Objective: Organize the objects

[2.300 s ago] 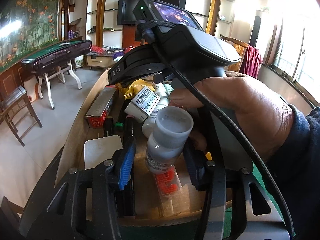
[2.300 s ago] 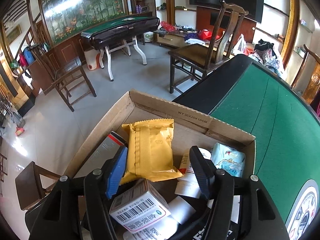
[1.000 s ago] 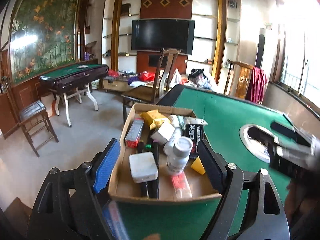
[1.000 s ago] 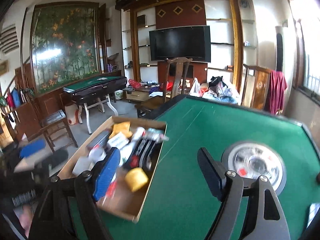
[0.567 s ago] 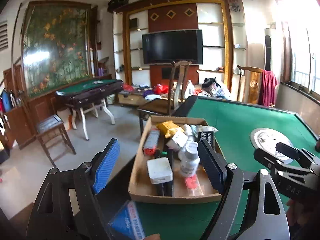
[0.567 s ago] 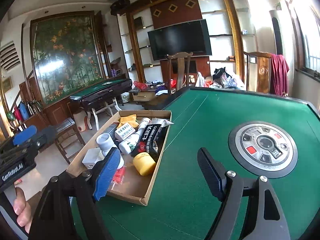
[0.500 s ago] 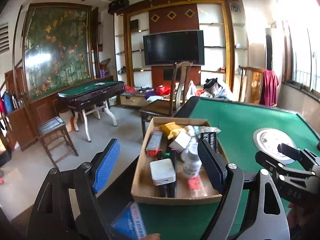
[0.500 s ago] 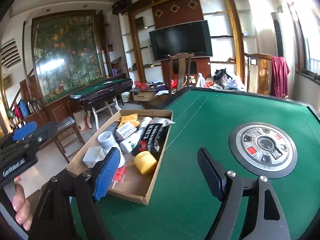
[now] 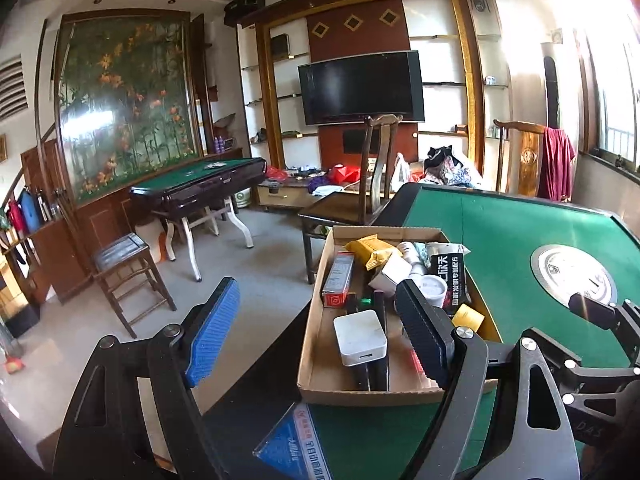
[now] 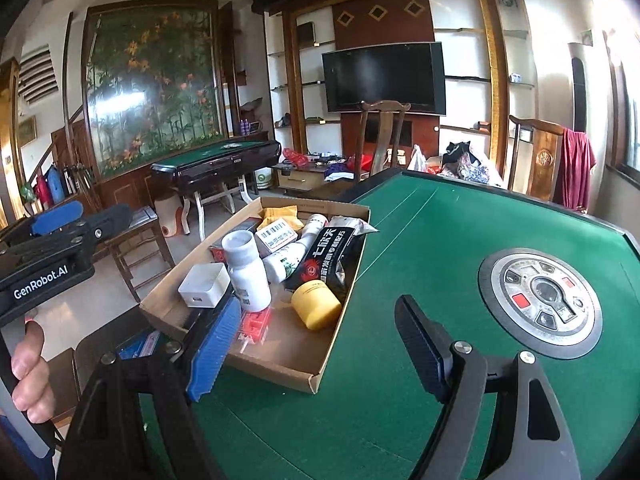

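We're in a home living room set up for games: a green felt mahjong desk with a round control panel in its middle, and a second game table by the floral wall mural. A dark television hangs between wooden shelves, with wooden chairs around.

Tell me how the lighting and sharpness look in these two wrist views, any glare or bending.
Left wrist view: window glare blows out the upper right corner; fisheye bends the shelving; the cardboard box is sharp. Right wrist view: same washed-out right edge, the green table evenly lit, the white bottle crisp, dark vignette at the corners.
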Demonstrator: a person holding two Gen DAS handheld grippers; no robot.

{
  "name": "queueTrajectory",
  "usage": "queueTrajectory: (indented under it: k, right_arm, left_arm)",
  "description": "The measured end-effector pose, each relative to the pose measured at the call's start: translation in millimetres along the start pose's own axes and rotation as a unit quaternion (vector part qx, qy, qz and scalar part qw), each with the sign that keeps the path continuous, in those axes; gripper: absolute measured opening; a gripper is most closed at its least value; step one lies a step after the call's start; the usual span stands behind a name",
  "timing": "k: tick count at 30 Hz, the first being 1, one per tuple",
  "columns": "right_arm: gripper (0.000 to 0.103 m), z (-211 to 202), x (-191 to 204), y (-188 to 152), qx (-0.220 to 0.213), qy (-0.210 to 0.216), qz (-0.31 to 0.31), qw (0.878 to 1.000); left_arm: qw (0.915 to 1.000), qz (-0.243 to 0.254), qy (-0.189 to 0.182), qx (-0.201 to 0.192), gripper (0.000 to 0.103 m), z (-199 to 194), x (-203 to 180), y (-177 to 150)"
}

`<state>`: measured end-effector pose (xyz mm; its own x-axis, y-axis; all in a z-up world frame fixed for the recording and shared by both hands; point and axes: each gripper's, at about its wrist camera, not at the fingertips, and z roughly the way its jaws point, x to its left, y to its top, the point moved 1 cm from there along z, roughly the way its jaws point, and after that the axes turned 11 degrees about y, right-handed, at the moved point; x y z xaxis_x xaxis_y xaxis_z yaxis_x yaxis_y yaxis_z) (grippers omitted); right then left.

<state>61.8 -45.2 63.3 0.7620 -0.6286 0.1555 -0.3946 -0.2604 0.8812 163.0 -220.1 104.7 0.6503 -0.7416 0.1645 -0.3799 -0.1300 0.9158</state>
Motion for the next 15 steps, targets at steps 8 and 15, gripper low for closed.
queueTrajectory:
  k: [8,15]
  right_arm:
    - [0.080,2.0,-1.6,-2.2,0.006,0.003,0.001,1.000]
    - [0.080,5.4,-1.4,-4.4,0.012,0.004,-0.003,1.000]
  left_arm:
    - [0.9997,-0.004,-0.013,0.020,0.081,9.9,-2.2,-2.8]
    - [0.9993,-0.012,-0.014,0.031,0.081,17.5,-0.5,-5.7]
